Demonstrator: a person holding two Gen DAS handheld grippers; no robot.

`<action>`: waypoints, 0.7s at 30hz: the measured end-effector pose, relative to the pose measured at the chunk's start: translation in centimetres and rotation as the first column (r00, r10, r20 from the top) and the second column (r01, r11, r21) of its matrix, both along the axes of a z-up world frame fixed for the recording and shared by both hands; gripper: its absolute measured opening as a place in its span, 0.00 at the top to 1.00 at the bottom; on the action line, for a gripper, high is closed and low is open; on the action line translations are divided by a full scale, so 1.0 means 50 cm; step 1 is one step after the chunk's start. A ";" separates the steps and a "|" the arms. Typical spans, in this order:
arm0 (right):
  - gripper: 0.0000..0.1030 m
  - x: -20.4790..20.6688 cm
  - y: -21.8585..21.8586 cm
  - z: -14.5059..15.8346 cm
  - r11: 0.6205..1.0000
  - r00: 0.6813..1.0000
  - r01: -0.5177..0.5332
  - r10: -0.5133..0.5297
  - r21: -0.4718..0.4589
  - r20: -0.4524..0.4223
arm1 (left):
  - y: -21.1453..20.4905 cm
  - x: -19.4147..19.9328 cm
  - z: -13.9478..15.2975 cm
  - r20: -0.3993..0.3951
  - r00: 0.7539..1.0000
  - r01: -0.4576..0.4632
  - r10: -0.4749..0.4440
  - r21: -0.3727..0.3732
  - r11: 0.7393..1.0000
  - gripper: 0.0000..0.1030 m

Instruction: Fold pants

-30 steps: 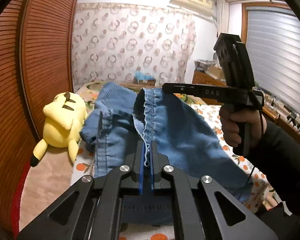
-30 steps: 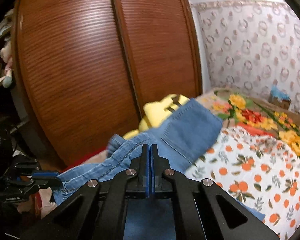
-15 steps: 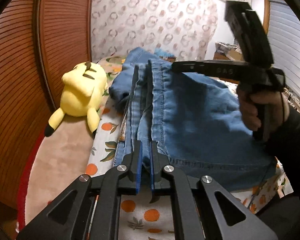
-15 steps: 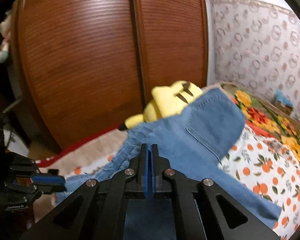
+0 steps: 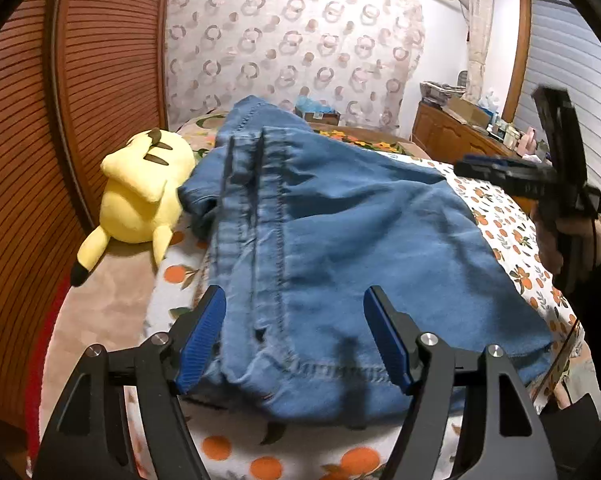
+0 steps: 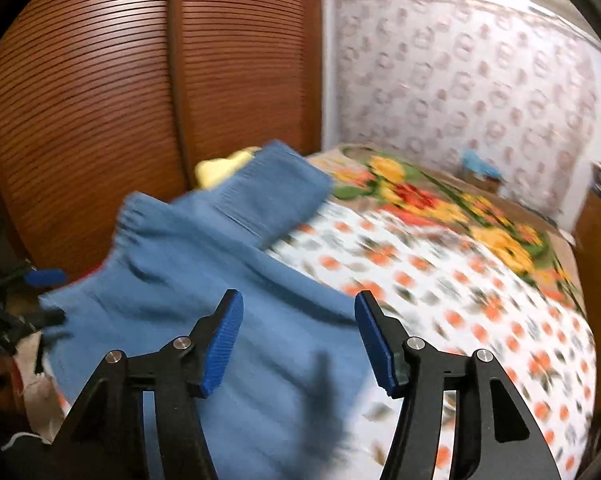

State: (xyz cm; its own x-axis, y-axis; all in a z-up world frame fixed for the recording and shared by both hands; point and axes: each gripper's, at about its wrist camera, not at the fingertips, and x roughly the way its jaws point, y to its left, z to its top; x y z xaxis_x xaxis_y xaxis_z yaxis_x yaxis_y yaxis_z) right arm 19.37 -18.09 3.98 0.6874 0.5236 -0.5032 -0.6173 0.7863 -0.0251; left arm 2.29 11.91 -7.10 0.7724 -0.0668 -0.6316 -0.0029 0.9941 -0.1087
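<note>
Yellow plush toy point(image 5: 140, 196) on orange-print bedsheet point(image 6: 440, 292), beside slatted wooden wardrobe point(image 6: 100, 112); patterned curtain point(image 5: 292, 48) behind.

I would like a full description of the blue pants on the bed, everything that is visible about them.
The pants are blue denim with darker double-stitched seams and a stitched hem at the near edge. They lie folded and rumpled on the orange-print bedsheet, their far end raised in a hump beside the yellow plush toy. The right wrist view, though blurred, shows a gathered elastic waistband. The left gripper and right gripper hang over the denim with jaws opening, pads clear of the cloth.
</note>
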 end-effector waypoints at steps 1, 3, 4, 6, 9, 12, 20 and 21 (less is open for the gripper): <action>0.40 -0.001 -0.013 -0.005 1.000 1.000 0.016 -0.016 0.003 -0.013 | -0.004 0.003 0.000 0.000 1.000 0.004 -0.004 -0.001 1.000 0.30; 0.40 -0.012 -0.041 -0.019 0.999 0.998 0.039 -0.039 0.012 -0.049 | -0.012 0.012 -0.002 -0.003 1.000 0.013 -0.013 -0.007 1.000 0.30; 0.40 -0.013 -0.053 -0.031 0.999 0.996 0.050 -0.049 0.012 -0.070 | -0.017 0.016 -0.004 -0.007 1.000 0.014 -0.014 -0.008 1.000 0.30; 0.40 -0.017 -0.061 -0.036 0.998 0.993 0.057 -0.055 0.019 -0.102 | -0.026 0.023 -0.008 -0.015 1.000 0.020 -0.020 -0.008 1.000 0.30; 0.40 0.021 -0.037 -0.028 0.998 0.988 0.052 -0.046 0.032 -0.146 | -0.038 0.030 -0.010 -0.023 0.999 0.029 -0.029 0.000 1.000 0.30; 0.40 0.056 -0.020 -0.038 0.998 0.983 0.040 -0.032 0.038 -0.178 | -0.045 0.035 -0.008 -0.024 0.999 0.035 -0.035 0.006 0.999 0.30; 0.40 0.095 -0.003 -0.077 0.999 0.970 0.020 -0.008 0.045 -0.243 | -0.057 0.042 -0.003 -0.021 0.999 0.042 -0.041 0.010 0.999 0.30; 0.40 0.099 -0.003 -0.078 0.999 0.968 0.019 -0.007 0.049 -0.251 | -0.057 0.042 -0.003 -0.022 0.999 0.043 -0.042 0.010 0.999 0.30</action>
State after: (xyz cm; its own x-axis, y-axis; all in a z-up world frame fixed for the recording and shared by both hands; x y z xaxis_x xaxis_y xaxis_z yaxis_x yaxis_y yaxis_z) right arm 24.31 -18.23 0.10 0.5499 0.5447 -0.6331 -0.5886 0.7906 0.1689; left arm 4.38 9.04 -7.26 0.7553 -0.0926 -0.6488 0.0371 0.9944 -0.0986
